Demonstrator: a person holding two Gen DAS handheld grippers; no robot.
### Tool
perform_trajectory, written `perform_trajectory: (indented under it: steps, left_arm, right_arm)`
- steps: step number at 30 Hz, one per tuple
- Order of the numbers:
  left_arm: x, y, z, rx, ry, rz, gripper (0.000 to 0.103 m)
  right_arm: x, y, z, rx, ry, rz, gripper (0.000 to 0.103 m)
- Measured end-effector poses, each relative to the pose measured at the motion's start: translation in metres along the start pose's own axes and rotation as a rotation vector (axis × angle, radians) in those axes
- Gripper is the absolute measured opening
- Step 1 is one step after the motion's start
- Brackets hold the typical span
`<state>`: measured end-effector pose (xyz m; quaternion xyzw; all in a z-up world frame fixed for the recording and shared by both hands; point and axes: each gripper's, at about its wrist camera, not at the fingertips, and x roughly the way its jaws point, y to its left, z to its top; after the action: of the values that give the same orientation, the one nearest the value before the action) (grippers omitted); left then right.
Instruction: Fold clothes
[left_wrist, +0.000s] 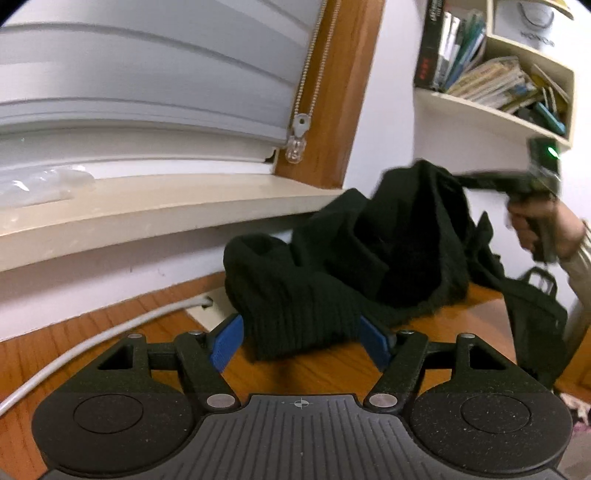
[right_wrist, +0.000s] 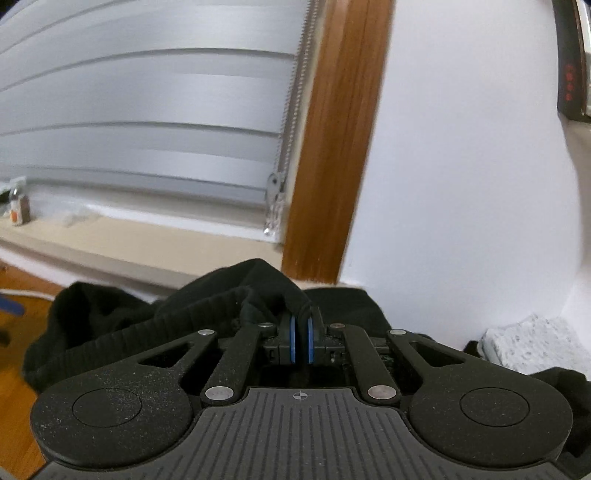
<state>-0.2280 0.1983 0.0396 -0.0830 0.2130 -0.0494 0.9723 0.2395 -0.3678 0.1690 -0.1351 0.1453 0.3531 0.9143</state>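
A white cable (left_wrist: 92, 341) crosses the wooden table (left_wrist: 295, 373) at left. The left tool (left_wrist: 301, 341) stands wide, a ribbed hem of the black sweater (left_wrist: 332, 266) lying between its blue pads, unpinched. The sweater is heaped mid-table; the right tool (right_wrist: 301, 339) is clamped on a fold, lifting it.
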Motion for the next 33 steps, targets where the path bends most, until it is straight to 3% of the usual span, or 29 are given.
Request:
perform_trajectory:
  steps: [4,8,11,13,14,22,26,33]
  left_arm:
    - [0.012,-0.016,-0.004,0.041,0.049,0.004,0.074]
    - [0.046,-0.023,0.000,0.057,0.095,0.084,0.070]
    - [0.063,-0.020,0.010,0.030,0.096,0.144,0.045]
    - [0.068,-0.014,0.020,-0.019,0.085,0.175,0.011]
    - [0.067,-0.011,0.025,-0.045,0.059,0.190,0.009]
    - [0.018,0.011,0.071,-0.172,-0.131,0.305,0.007]
    - [0.003,0.019,0.081,-0.199,-0.158,0.314,0.007]
    - [-0.009,0.028,0.069,-0.210,-0.142,0.297,0.007]
  right_arm:
    - [0.010,0.000,0.007,0.018,-0.017,0.012,0.007]
    - [0.015,-0.001,0.013,0.037,-0.024,0.016,0.007]
    - [0.011,-0.004,0.016,0.038,-0.024,0.014,0.007]
    - [0.006,-0.005,0.017,0.029,-0.020,0.011,0.007]
    - [0.003,-0.006,0.017,0.023,-0.018,0.011,0.007]
    - [-0.013,0.004,0.016,-0.049,0.057,0.017,0.007]
    - [-0.018,0.007,0.018,-0.044,0.062,0.042,0.007]
    - [-0.021,0.018,0.015,-0.052,0.082,0.105,0.007]
